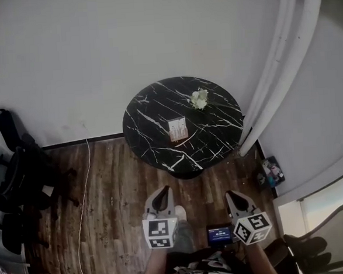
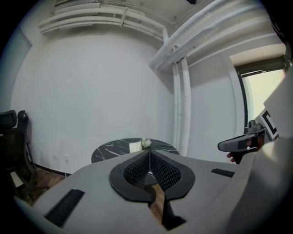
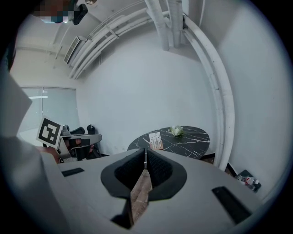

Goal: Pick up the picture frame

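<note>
A small picture frame (image 1: 177, 129) stands upright near the middle of a round black marble table (image 1: 153, 120). In the left gripper view the frame (image 2: 135, 146) shows far off on the table, and in the right gripper view the frame (image 3: 155, 140) leans near the table's near edge. My left gripper (image 1: 163, 193) and right gripper (image 1: 231, 196) hang side by side over the wooden floor, well short of the table. Both are shut with nothing between the jaws. The left gripper (image 2: 149, 152) and right gripper (image 3: 145, 150) tips point toward the table.
A small bunch of white flowers (image 1: 199, 99) lies on the table behind the frame. Black office chairs (image 1: 16, 173) stand at the left wall. White pipes (image 1: 272, 68) run down the right wall. A white cable (image 1: 84, 192) trails across the floor. A small box (image 1: 272, 171) sits at the right.
</note>
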A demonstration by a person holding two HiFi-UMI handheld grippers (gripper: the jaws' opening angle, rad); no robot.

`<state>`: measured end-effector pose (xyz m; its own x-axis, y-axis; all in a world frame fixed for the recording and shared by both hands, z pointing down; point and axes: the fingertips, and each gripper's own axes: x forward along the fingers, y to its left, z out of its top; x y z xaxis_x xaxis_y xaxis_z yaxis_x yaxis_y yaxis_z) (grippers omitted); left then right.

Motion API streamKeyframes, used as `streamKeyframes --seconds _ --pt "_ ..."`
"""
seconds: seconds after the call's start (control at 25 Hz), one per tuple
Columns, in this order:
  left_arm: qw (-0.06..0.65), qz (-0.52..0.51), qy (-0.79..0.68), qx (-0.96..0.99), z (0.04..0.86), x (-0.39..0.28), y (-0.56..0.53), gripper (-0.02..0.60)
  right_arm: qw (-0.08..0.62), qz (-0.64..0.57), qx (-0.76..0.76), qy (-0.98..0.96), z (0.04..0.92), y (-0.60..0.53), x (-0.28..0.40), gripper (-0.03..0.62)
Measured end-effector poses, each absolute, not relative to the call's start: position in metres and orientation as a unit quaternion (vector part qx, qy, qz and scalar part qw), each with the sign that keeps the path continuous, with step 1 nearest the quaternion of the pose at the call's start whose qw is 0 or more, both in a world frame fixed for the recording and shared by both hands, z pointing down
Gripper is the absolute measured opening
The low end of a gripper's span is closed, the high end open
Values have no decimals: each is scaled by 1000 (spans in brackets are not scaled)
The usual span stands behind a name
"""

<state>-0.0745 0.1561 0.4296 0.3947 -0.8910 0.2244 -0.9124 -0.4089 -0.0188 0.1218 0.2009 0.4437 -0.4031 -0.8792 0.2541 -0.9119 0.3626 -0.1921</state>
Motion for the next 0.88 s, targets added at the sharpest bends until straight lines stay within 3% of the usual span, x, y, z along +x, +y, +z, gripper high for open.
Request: streamKeyframes --seconds 0.72,0.88 --pt "101 129 -514 842 478 -77 -91 18 136 157 520 -828 471 -47 91 21" --pt "121 137 -514 838 494 -78 -105 63 147 156 511 -833 479 -65 87 21"
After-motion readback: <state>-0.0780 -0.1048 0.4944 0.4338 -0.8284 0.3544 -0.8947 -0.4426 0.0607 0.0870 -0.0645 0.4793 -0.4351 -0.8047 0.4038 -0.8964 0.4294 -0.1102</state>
